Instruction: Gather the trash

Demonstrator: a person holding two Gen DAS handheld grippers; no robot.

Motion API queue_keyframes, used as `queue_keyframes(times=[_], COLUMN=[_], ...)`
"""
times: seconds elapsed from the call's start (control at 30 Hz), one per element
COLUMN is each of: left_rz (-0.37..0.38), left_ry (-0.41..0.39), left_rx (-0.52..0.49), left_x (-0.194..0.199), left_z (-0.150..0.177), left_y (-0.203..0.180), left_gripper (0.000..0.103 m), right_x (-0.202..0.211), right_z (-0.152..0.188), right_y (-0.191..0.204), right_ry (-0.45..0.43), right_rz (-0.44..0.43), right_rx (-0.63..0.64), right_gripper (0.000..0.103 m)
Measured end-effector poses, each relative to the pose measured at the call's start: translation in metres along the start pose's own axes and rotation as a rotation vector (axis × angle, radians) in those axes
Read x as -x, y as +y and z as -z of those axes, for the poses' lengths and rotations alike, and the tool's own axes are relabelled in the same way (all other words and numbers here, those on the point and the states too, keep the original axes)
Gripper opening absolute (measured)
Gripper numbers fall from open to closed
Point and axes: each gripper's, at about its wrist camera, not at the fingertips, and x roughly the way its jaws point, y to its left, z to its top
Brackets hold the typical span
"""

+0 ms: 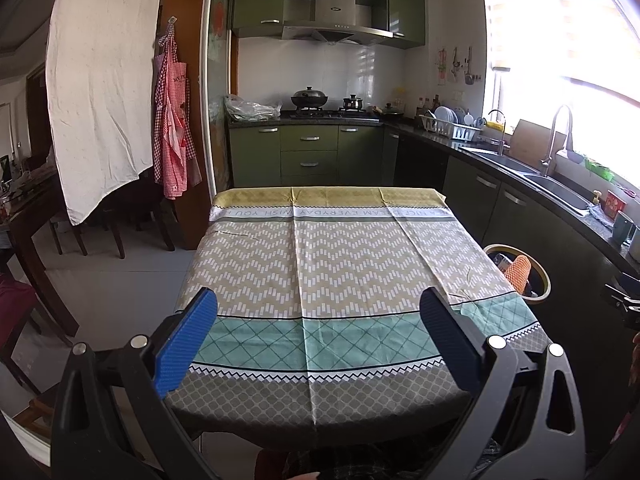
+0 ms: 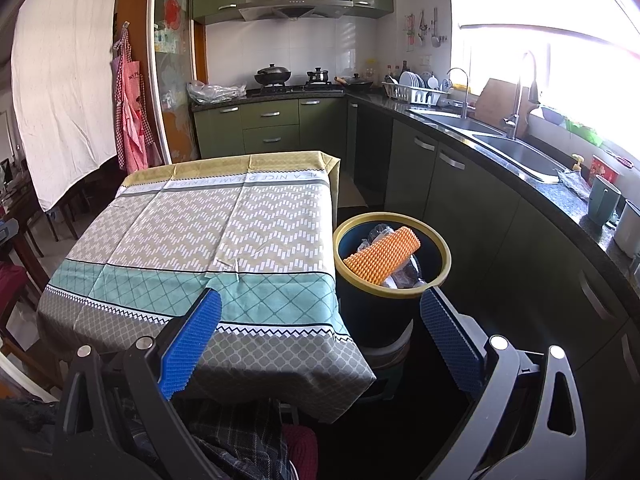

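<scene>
An orange bumpy roll point(image 2: 381, 255) lies atop clear wrappers, half hidden, in the yellow-rimmed bin point(image 2: 442, 268) just beside the cloth-covered worktop point(image 2: 224, 232), while the left claw point(image 1: 318, 336) and right claw point(image 2: 320, 338) hover level, jaws apart, gripping nothing.

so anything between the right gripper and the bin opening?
Nothing visible. The right gripper is open and empty; the bin stands beside the table, its mouth unobstructed, with the orange roll already inside.
</scene>
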Motion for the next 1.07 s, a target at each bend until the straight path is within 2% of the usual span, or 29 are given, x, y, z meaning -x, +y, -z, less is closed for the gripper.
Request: queue_keyframes(times=[0.33, 0.63, 1.07], left_rz=[0.021, -0.015, -0.006], left_ry=[0.007, -0.039, -0.02], left_rx=[0.003, -0.04, -0.044], left_x=[-0.0016, 0.0029, 0.0009], left_z=[-0.0006, -0.0018, -0.0028], left_y=[-0.0019, -0.0082, -0.0082], left_gripper=[0.096, 0.096, 0.096], right_x=[-0.001, -0.0018, -0.0039], right_z=[0.0005, 0.0007, 0.0016], right_y=[0.0001, -0.0002, -0.0005], right_ry=[0.002, 0.003, 0.004], right_rz=[-0.001, -0.002, -0.002], right_rx=[0.002, 0.002, 0.005], right_gripper=[0.098, 0.098, 0.098])
